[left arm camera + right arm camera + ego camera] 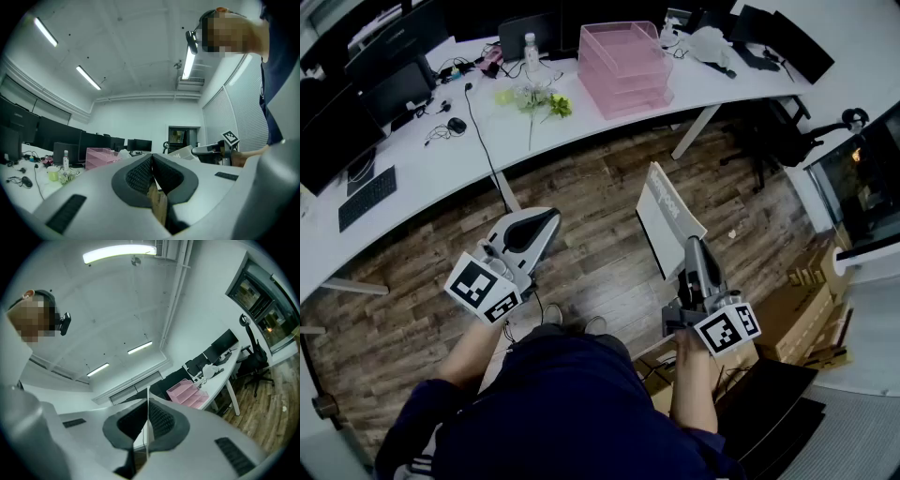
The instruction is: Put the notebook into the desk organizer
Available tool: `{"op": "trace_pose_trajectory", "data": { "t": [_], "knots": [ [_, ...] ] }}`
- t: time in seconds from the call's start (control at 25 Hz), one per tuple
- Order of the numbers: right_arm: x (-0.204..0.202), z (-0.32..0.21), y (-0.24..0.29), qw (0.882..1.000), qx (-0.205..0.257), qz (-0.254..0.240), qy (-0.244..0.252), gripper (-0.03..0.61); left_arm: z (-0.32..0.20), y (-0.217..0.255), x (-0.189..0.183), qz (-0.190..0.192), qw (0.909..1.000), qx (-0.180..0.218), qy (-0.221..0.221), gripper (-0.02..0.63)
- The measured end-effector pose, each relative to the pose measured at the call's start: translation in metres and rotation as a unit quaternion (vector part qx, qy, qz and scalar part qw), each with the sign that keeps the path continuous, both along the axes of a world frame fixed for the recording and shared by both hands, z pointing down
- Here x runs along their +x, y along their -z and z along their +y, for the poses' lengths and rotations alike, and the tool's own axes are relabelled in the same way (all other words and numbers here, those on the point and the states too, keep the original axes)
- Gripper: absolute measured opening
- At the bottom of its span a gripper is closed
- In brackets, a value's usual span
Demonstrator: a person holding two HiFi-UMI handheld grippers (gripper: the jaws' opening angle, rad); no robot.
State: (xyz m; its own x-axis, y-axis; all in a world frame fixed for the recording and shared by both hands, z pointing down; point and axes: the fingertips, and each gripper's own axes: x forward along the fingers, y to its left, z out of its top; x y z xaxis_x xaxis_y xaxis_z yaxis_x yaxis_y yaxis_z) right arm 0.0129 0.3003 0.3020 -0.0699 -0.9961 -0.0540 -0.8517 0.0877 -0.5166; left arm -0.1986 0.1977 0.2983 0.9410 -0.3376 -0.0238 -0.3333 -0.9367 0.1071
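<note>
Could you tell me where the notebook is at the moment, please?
In the head view the notebook is right of centre, clamped in the right gripper over the wooden floor, short of the white desk that carries the pink desk organizer.

Your right gripper has its grey jaws closed on the thin white notebook, which you see edge-on as a pale vertical line. The line runs down between the black ribbed pads and pokes out just above the jaw tips. Beyond the right jaw, the pink stacked plastic desk organizer sits on the curved white desk, well apart from the notebook. Black monitors stand behind it, and a black office chair stands on the wood-plank floor. A long ceiling light glows overhead.
</note>
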Motion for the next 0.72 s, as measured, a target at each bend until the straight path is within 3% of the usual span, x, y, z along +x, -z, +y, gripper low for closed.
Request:
{"op": "trace_pose_trajectory", "data": {
  "t": [0.72],
  "knots": [
    [0.017,0.001,-0.006,1.0,0.0,0.007,0.003,0.011,0.003,-0.007,0.02,-0.009,0.9999,-0.006,0.005,0.028]
  ]
}}
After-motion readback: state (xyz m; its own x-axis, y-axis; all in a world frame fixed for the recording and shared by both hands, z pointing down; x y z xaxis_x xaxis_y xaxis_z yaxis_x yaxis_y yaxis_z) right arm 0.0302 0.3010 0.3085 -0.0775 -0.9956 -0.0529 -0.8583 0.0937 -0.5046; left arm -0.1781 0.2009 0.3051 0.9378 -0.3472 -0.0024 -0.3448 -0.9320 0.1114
